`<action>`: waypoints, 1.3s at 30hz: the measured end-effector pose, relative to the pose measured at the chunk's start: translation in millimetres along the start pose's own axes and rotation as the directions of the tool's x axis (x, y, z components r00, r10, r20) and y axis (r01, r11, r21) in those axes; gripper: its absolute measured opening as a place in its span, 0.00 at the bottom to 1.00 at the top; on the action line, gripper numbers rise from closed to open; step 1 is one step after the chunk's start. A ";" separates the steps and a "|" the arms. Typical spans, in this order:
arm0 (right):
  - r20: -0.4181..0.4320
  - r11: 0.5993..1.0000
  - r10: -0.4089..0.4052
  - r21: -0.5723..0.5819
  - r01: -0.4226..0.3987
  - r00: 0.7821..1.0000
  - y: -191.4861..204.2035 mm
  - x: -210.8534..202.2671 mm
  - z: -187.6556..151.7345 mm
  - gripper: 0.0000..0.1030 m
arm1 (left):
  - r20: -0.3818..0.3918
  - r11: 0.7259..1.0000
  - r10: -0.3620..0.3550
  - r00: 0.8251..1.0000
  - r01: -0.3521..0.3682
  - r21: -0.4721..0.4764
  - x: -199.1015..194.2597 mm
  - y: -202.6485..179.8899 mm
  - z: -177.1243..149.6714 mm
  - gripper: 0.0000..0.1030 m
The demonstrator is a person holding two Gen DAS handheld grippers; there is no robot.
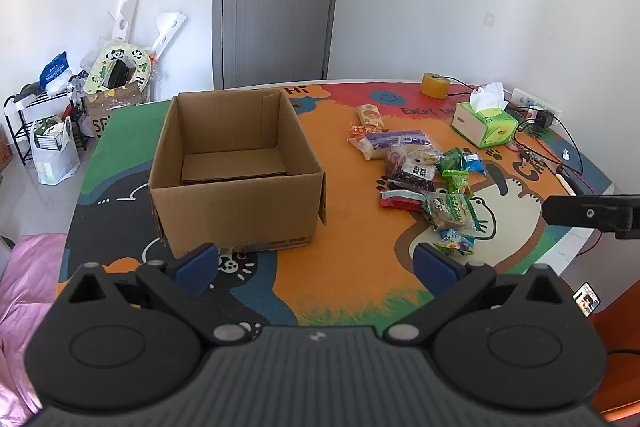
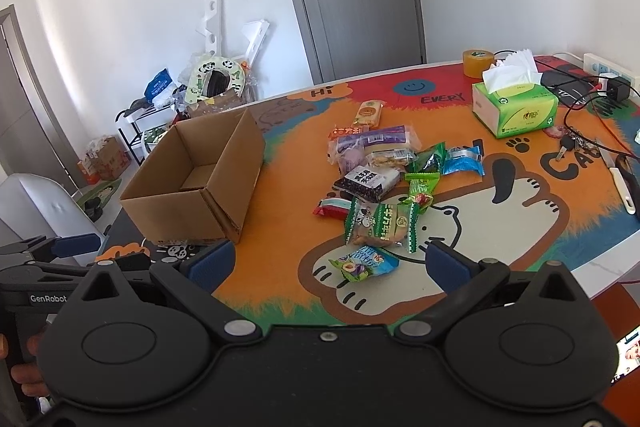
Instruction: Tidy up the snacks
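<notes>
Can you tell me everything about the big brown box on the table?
The cardboard box is plain brown corrugated card, standing upright with its top open. Its flaps are folded down, one against the inner far wall, one hanging down the outer right side. Nothing lies inside except a loose flat cardboard sheet on the bottom. It sits on the colourful cartoon mat, on the left part of the table, apart from the snack pile. Neither hand-held gripper touches it.
</notes>
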State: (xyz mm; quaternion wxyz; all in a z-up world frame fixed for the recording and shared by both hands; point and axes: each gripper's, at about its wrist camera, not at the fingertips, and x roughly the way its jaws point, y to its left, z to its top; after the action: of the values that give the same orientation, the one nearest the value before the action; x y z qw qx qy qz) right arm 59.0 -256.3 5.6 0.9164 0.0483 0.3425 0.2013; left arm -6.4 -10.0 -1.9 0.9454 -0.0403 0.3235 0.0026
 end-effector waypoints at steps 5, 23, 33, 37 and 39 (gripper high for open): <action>0.001 1.000 0.001 -0.002 -0.001 1.000 0.3 -0.5 -0.2 1.00 | 0.001 1.000 0.000 1.000 0.000 0.000 -0.1 0.1 0.4 1.00; 0.017 1.000 -0.007 0.006 0.007 1.000 -2.6 -4.5 1.7 1.00 | 0.017 1.000 0.000 1.000 0.000 0.000 -5.6 0.8 3.3 1.00; 0.041 1.000 -0.013 -0.005 0.014 0.999 -3.8 -6.4 0.1 1.00 | 0.013 1.000 -0.012 1.000 0.012 0.004 -1.4 -4.4 3.8 1.00; 0.036 1.000 -0.008 0.016 0.008 0.999 -10.5 -1.8 0.5 1.00 | 0.012 1.000 -0.011 1.000 0.011 -0.011 6.1 -7.4 4.4 1.00; 0.036 1.000 -0.012 0.029 0.011 0.999 -15.3 1.2 0.3 1.00 | 0.011 1.000 -0.011 1.000 0.012 -0.006 10.4 -10.3 4.6 1.00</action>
State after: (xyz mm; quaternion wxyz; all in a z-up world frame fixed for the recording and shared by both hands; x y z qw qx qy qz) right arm 65.2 -269.8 1.6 0.9229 0.0629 0.3288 0.1902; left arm 5.0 -20.1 -3.9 0.9471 -0.0452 0.3178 -0.0016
